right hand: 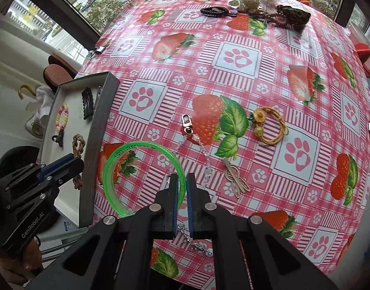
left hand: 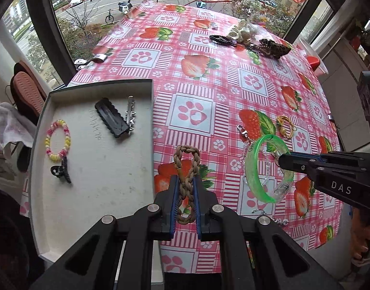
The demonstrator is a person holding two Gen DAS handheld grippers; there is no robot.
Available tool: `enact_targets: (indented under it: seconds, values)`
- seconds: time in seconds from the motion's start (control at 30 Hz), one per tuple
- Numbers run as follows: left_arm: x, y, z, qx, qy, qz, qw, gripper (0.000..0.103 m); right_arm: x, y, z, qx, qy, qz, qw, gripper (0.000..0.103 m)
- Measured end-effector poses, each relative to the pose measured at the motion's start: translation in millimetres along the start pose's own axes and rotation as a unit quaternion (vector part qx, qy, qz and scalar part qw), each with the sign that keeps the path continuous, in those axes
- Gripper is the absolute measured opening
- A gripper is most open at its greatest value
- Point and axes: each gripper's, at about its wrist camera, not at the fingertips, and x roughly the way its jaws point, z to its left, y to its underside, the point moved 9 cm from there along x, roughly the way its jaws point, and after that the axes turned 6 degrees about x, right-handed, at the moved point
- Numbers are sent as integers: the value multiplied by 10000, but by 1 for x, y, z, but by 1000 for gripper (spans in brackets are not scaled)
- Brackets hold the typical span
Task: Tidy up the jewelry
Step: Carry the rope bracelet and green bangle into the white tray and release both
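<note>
Window glass and a street with parked cars sit behind our table, which carries a pink strawberry-and-paw-print cloth.

Progress: we judge the job partly done. Already inside the grey tray, well ahead-left of our left jaws, lie a pastel bead bracelet, a small black claw clip, a black scalloped clip and a silver clip touching it.

In hand: the left gripper has its jaws nearly closed, pinching a brown braided cord loop that stands up between the pads, beside the tray's near wall. The right gripper has its jaws closed on the rim of the green translucent bangle; the rest of the ring extends left of those jaws toward the tray.

Left to do: ahead of the right jaws we see a clear bead chain with a rose-gold clasp, a yellow cord bracelet with a flower, a pale knot-shaped hairpin; far ahead, a cluster with a black comb clip, cream pieces and a leopard-print claw.

Bangle: rigid, glossy, see-through green, faint lettering on the rim. Cord: soft, woven, doubled into a figure-eight.
</note>
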Motion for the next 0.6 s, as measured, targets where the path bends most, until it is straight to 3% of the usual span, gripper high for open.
enact_targets:
  seconds: [0.33,0.6]
  values:
    - [-9,35,98,-938,-652,56,9934,18,27,-27,109,-1088,-405,170,9931,7]
    - [2,66,158,-1510,-1049,222,9827,18,65,-37,185,-1914,-370,415,9799,7]
